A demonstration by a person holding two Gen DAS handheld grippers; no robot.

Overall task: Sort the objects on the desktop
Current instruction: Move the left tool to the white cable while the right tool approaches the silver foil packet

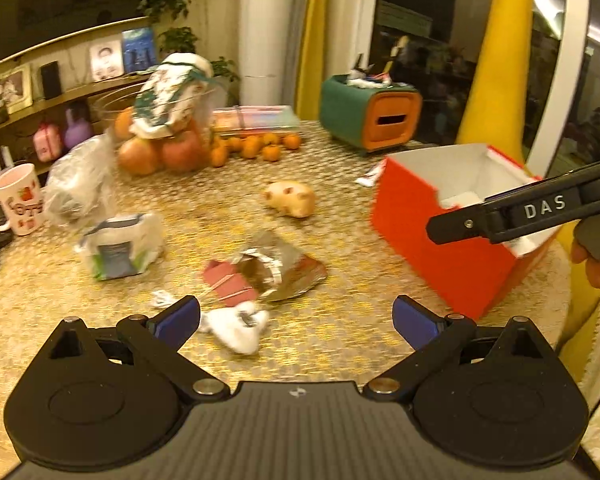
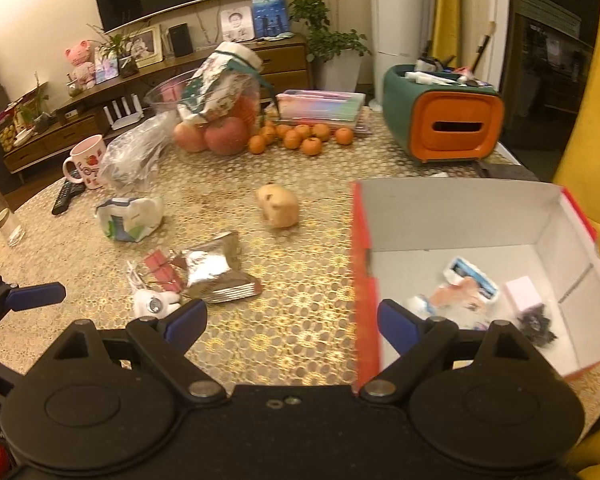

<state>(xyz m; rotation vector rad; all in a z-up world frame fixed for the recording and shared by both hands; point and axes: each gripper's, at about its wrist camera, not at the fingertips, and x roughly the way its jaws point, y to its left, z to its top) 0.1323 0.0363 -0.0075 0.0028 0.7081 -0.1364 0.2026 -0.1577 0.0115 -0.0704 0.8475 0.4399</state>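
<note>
Red cardboard, white inside: the box (image 2: 460, 216) at the right of the worktop (image 2: 300, 320) is where I judge the clutter is going, and it is partly filled. From the right wrist view I count a printed packet (image 2: 470, 284) lying flat on its floor, a small pink block (image 2: 524, 294) beside that, and a dark crumpled scrap (image 2: 538, 324) nearer me; a white bit by the packet is too blurred to name. So I would call the sort begun but well short of done.

Left out on the patterned cloth are a silver foil wrapper (image 1: 278, 270) with a red packet (image 1: 228, 284) touching it, a white crumpled piece (image 1: 236, 326) just in front of those, a soft tissue pack (image 1: 122, 246) to the left, and a tan pig-shaped toy (image 1: 290, 198) near the middle. Whether the fruit, the mug and the clear bag at the back count as clutter I cannot say.

A green and orange organiser (image 2: 444, 116) stands behind the box with pens and oddments sticking out of its top.

My left tool (image 1: 296, 320) is spread wide with nothing between its pads, poised just short of the white piece. My right tool (image 2: 292, 322) is likewise spread and empty, straddling the box's near wall, one pad over the cloth and one over the inside.
</note>
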